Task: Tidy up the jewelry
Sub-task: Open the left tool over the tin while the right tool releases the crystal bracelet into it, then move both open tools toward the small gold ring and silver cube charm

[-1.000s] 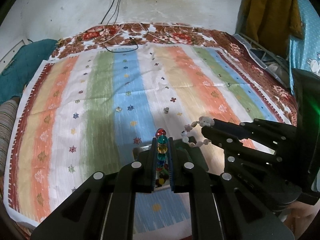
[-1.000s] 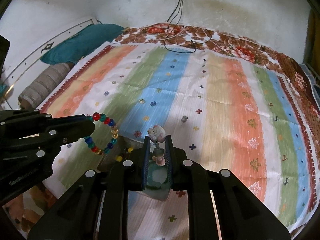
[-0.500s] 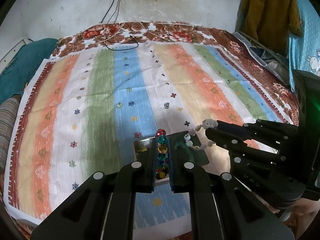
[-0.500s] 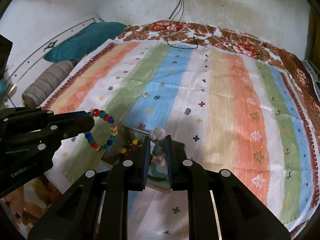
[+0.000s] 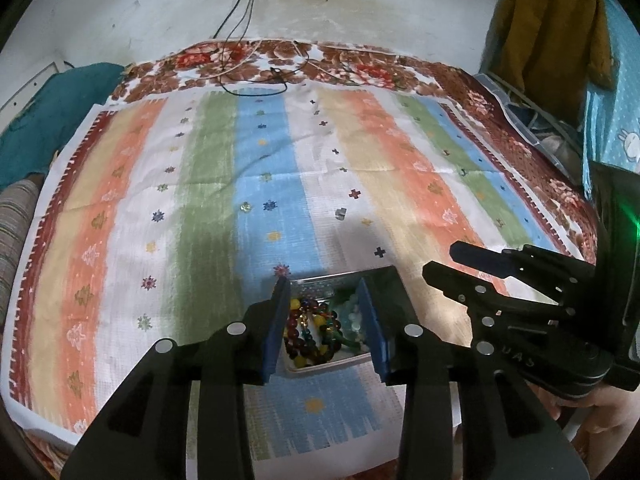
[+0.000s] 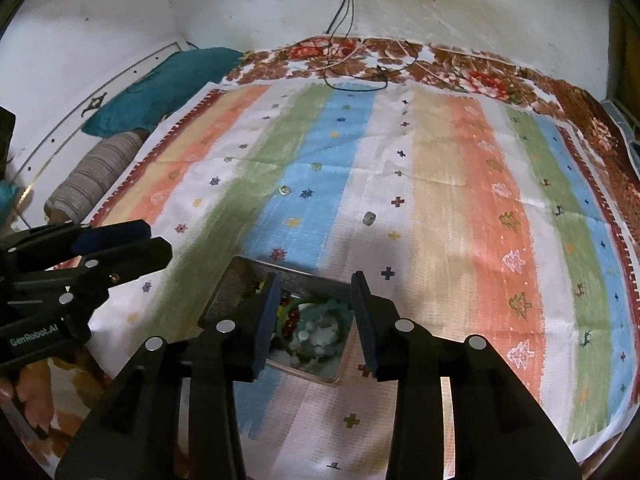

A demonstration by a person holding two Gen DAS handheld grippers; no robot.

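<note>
While both grippers hang over the metal tray (image 5: 320, 280), neither one has anything in it. The left gripper (image 5: 326, 328) has its blue-lined fingers (image 5: 276, 328) spread wide apart, and you look straight down between them into the tray. Same deal with the right gripper (image 6: 316, 320): fingers (image 6: 366, 320) released and wide, the tray (image 6: 256, 270) showing in the gap.

The tray sits on the striped bedspread (image 5: 200, 184), near its front edge, right where the blue stripe meets the white one. Inside the tray, the left side holds the colorful bead bracelets (image 5: 308, 336), dark red, yellow and green beads all tangled together. On the right side of the tray is the pale bead bracelet (image 6: 320, 330), whitish and light green, next to a green bangle (image 6: 286, 314). Can't tell exactly how many pieces are piled in there.

Further back from the tray, out on the bedspread, there's a small shiny stud (image 5: 245, 208) on the blue stripe and a small grey piece (image 5: 340, 213) on the white stripe, both well apart from the tray. Way behind the tray, black cables (image 5: 256, 88) run down the wall onto the floral blanket (image 5: 360, 72).
</note>
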